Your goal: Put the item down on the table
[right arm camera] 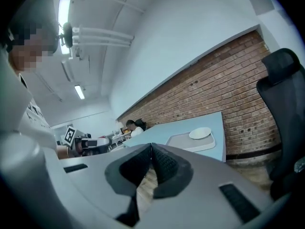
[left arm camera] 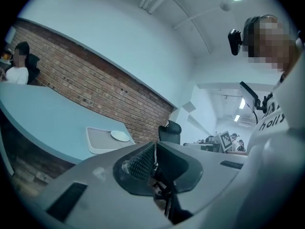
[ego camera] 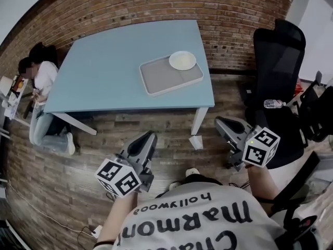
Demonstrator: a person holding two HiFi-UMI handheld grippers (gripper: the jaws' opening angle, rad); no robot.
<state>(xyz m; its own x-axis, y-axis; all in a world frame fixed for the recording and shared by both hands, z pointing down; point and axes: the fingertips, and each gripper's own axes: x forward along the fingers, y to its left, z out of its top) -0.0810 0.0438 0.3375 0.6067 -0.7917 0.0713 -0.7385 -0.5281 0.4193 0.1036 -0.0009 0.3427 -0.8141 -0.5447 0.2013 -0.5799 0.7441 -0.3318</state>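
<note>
At the far left a person point(ego camera: 41, 82) is sitting on the wood floor point(ego camera: 78, 160), just beside the corner of the light blue table point(ego camera: 104, 72), which is standing against the brick wall point(ego camera: 156, 9).

Nearer to me, I am holding the left gripper point(ego camera: 148, 137) low over the floor, well short of the table's near edge. In the left gripper view its two ribbed pads are pressing flat against each other, with nothing caught between them, so this gripper is carrying nothing.

Moving right along the tabletop, a grey tray point(ego camera: 158, 79) is lying near the table's right end, and a white plate point(ego camera: 182, 60) is resting on the tray's far right corner. The plate is sitting flat on the tray, well apart from both grippers.

Further right, I am holding the right gripper point(ego camera: 221, 123) over the floor beside the table's front right leg. In the right gripper view its pads are meeting at the tips, fully closed, and it too is gripping nothing.

At the far right a black office chair point(ego camera: 278, 51) is standing next to the table, and a clear bottle point(ego camera: 273, 104) is lying on its side by the chair's seat.
</note>
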